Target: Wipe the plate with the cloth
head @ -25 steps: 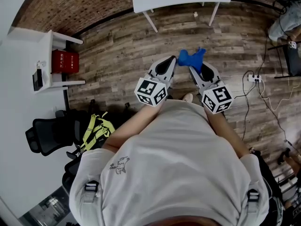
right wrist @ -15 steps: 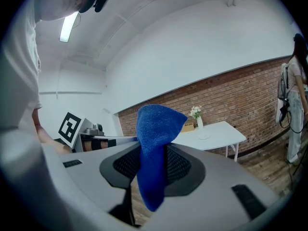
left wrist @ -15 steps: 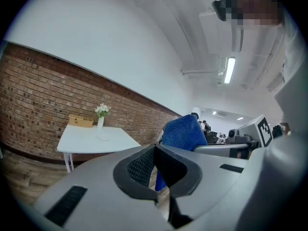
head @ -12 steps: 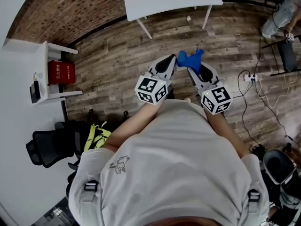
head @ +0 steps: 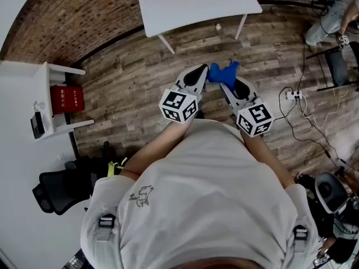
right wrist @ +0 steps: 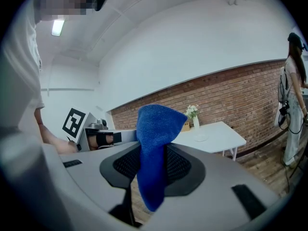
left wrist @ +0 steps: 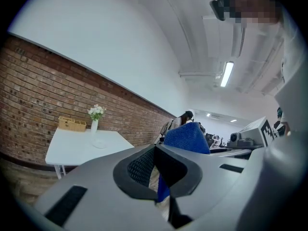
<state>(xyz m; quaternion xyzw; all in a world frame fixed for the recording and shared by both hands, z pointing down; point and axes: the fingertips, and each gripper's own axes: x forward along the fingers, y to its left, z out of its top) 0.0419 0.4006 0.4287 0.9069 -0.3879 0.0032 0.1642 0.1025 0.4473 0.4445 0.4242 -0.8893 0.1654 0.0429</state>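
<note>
The table (head: pixel 196 4) has drawn nearer; left claw (head: pixel 206 73) and right claw (head: pixel 225 85) both clamp the cloth (head: pixel 223 72); plate (right wrist: pixel 199 138) not yet reached.

White table (head: pixel 196 4), red box (head: pixel 66 98), black chair (head: pixel 56 188)

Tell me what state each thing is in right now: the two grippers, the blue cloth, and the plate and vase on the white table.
left gripper, shut on an edge of the blue cloth.
right gripper, shut on the blue cloth.
blue cloth, bunched, held in the air between both grippers.
plate, lying flat on the white table, nothing touching it.
vase, upright, holding white flowers, beside the plate.
</note>
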